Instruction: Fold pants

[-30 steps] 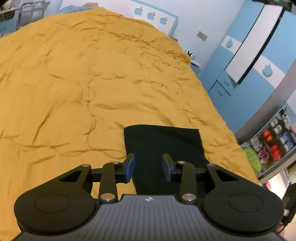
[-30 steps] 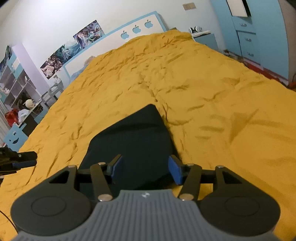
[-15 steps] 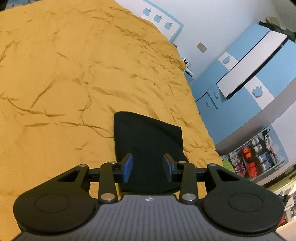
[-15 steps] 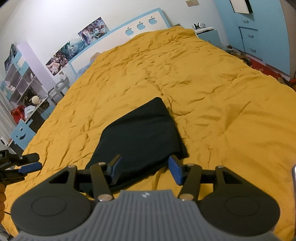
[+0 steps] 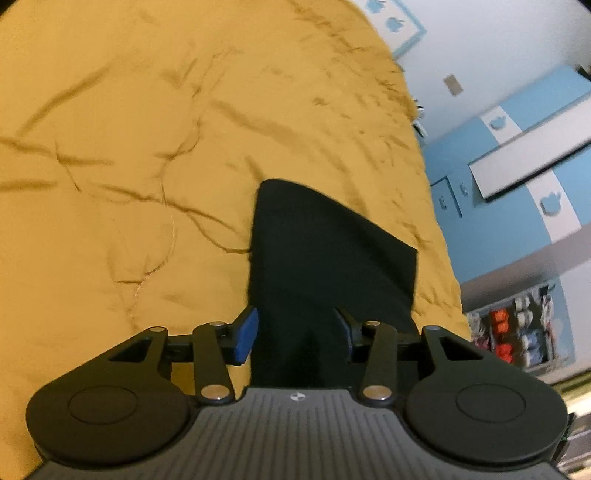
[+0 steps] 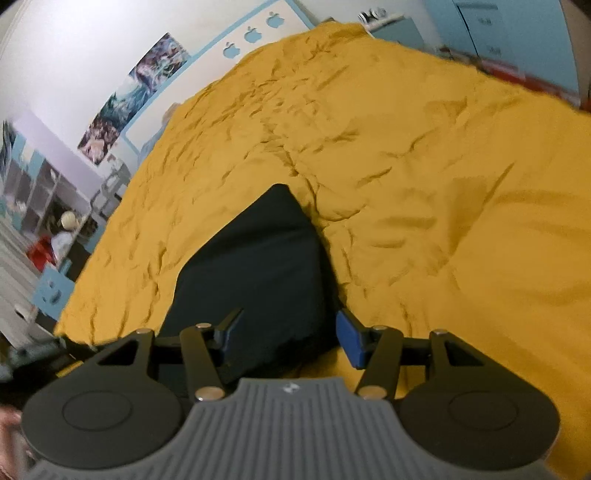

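On the yellow bedspread [image 5: 147, 184], folded black pants [image 5: 325, 258], left hand-held gripper [image 5: 295, 332] and right hand-held gripper [image 6: 288, 338] both spread apart, empty

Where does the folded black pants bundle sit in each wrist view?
Left wrist: folded black pants lie centre, running down between the open left gripper.
Right wrist: same pants centre-left, near edge between the open right gripper.
Shared landmark: white headboard with blue apple cutouts.

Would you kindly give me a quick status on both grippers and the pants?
Left gripper open, empty. Right gripper open, empty. Black pants folded flat on yellow bedspread. Nothing in the way.
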Available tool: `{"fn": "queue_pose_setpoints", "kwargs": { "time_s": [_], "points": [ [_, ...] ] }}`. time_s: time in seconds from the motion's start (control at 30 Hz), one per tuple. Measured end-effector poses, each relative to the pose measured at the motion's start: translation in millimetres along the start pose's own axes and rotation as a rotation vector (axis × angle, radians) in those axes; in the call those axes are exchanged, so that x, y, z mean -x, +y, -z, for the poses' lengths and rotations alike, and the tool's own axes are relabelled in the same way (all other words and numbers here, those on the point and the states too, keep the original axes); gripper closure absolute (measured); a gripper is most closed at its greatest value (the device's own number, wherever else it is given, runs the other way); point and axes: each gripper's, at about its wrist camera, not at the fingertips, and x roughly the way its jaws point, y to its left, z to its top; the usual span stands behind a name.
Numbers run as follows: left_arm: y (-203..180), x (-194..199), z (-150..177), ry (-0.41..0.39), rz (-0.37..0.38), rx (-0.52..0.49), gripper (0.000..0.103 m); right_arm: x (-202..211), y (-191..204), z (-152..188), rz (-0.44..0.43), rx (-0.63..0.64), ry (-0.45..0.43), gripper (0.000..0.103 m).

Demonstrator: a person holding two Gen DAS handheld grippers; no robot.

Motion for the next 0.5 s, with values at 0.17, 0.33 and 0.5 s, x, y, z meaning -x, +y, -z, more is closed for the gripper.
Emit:
{"fn": "queue_pose_setpoints", "kwargs": {
  "time_s": [0.17, 0.33, 0.5],
  "points": [
    [23, -32, -8, 0.032, 0.060, 0.095, 0.052, -39, -25, -14, -0.050, -0.086, 0.031, 0.057],
    [36, -53, -12, 0.038, 0.115, 0.136, 0.052, -72, -42, -20, -0.134, -0.161, 0.057, 0.061],
    [42, -60, -11, 0.034, 0.138, 0.147, 0.063, -96, -47, -25, -0.188, -0.215, 0.080, 0.067]
  ]
}}
